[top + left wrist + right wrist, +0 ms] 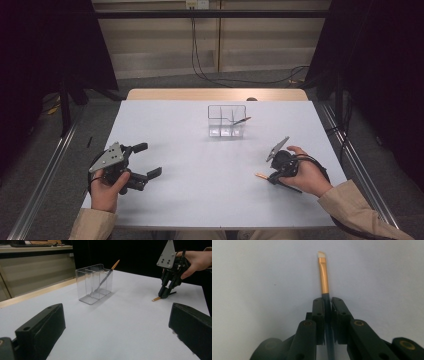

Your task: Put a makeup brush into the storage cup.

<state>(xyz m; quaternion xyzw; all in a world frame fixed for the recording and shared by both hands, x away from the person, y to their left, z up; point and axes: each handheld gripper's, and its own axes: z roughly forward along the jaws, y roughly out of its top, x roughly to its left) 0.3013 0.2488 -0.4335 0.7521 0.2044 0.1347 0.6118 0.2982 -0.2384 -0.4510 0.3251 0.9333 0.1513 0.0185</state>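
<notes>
The right gripper has clamped a brush lying on the surface, well short of the clear organizer — lift it straight, keeping the gold ferrule clear, then tip it upright over a free compartment. That hand angles the gripper steeply down, while the left gripper rests near the surface's left edge, jaws wide and empty.

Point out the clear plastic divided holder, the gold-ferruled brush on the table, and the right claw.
Clear plastic divided holder (226, 131): high view, front wall.
Gold-ferruled brush (323, 275): right gripper view, gold ferrule.
Right claw (163, 294): left gripper view, between its fingertips.

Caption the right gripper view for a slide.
Right tool shut on a small brush lying on the white table.
</notes>
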